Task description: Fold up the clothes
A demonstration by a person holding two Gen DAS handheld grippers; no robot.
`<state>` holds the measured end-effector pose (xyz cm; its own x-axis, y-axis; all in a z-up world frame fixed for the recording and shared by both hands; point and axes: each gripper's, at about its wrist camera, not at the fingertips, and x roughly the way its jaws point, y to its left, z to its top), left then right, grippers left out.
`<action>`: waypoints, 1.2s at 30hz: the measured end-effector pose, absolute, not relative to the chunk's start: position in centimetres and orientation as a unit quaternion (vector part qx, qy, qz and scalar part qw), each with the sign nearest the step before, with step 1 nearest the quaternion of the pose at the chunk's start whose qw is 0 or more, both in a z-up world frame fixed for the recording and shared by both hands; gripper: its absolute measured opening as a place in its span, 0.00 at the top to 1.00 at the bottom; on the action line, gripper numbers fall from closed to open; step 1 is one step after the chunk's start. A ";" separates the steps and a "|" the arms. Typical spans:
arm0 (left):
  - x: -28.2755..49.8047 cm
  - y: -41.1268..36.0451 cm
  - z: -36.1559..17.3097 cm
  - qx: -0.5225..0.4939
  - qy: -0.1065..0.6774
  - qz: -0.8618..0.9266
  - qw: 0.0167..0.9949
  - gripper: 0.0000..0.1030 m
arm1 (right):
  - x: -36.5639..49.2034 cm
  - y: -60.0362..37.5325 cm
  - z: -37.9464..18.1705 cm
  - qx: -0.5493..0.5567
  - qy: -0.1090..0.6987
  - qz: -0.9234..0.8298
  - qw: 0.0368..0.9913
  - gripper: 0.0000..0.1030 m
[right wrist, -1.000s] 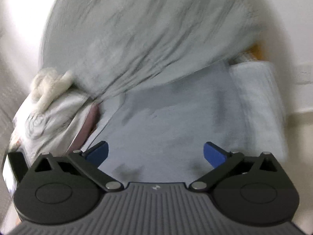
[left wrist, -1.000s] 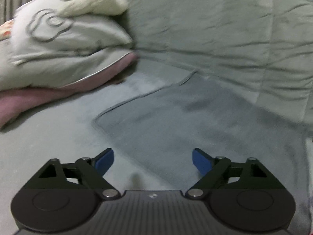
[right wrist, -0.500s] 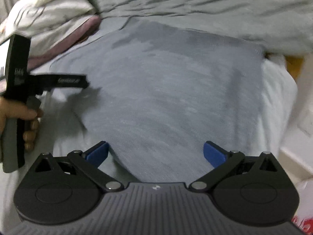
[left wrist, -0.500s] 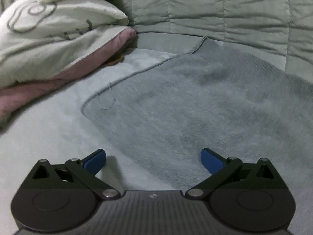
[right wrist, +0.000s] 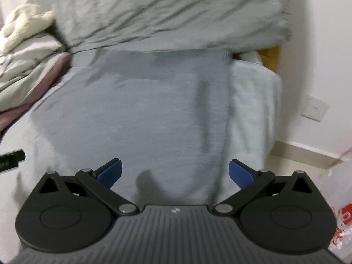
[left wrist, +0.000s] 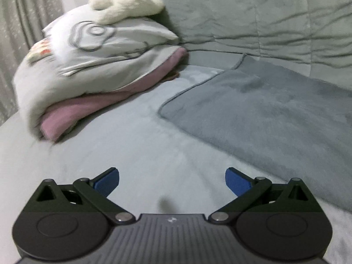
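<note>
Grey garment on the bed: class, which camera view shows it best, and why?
The right wrist view: the grey garment lies nearly whole, both side edges visible. The left wrist view shows only its left corner and hem, running off the frame's right side.

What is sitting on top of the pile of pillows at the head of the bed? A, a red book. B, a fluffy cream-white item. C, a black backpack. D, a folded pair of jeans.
B: in the left wrist view a fluffy cream-white item lies on the pale patterned pillow, which rests on a pink one.
</note>
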<state>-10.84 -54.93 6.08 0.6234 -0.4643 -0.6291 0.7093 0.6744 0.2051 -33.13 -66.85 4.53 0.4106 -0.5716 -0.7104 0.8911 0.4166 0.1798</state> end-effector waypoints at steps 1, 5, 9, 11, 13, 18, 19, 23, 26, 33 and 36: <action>-11.1 -53.7 6.6 0.217 0.274 -0.335 0.875 0.01 | -32.7 -66.1 4.8 0.280 0.282 -0.458 0.795 0.00; -12.4 -47.7 8.9 0.186 0.277 -0.321 0.886 0.01 | -29.8 -63.7 6.0 0.265 0.285 -0.423 0.818 0.00; -13.0 -42.2 10.4 0.174 0.273 -0.291 0.900 0.01 | -27.1 -60.0 6.5 0.248 0.301 -0.378 0.840 0.00; -13.2 -39.1 11.1 0.169 0.267 -0.274 0.908 0.01 | -25.0 -57.4 6.8 0.228 0.315 -0.341 0.856 0.00; -13.1 -35.9 11.5 0.160 0.269 -0.254 0.915 0.01 | -23.6 -55.5 7.0 0.209 0.328 -0.317 0.865 0.00; -13.3 -26.2 13.1 0.134 0.275 -0.187 0.933 0.01 | -19.6 -49.1 7.2 0.163 0.363 -0.242 0.885 0.00; -13.6 -23.7 13.5 0.130 0.274 -0.169 0.938 0.01 | -19.4 -48.6 7.3 0.161 0.364 -0.239 0.886 0.00; -14.5 -15.4 14.4 0.108 0.276 -0.109 0.949 0.01 | -16.4 -42.1 7.5 0.138 0.382 -0.163 0.899 0.00; -14.9 -10.2 14.3 0.092 0.285 -0.071 0.951 0.01 | -15.0 -37.9 7.4 0.128 0.394 -0.114 0.903 0.00; -14.3 -2.7 12.5 0.063 0.317 -0.022 0.946 0.01 | -12.3 -29.2 6.3 0.090 0.426 -0.044 0.899 0.00; -13.4 -0.7 11.4 0.063 0.325 -0.010 0.943 0.01 | -11.1 -25.4 5.6 0.062 0.437 -0.014 0.897 0.00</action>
<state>-13.41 -0.74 11.37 0.7880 0.0225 -0.6152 0.0589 0.9920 0.1118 -11.09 -25.35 5.64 0.6172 0.0283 -0.7863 0.0799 0.9919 0.0985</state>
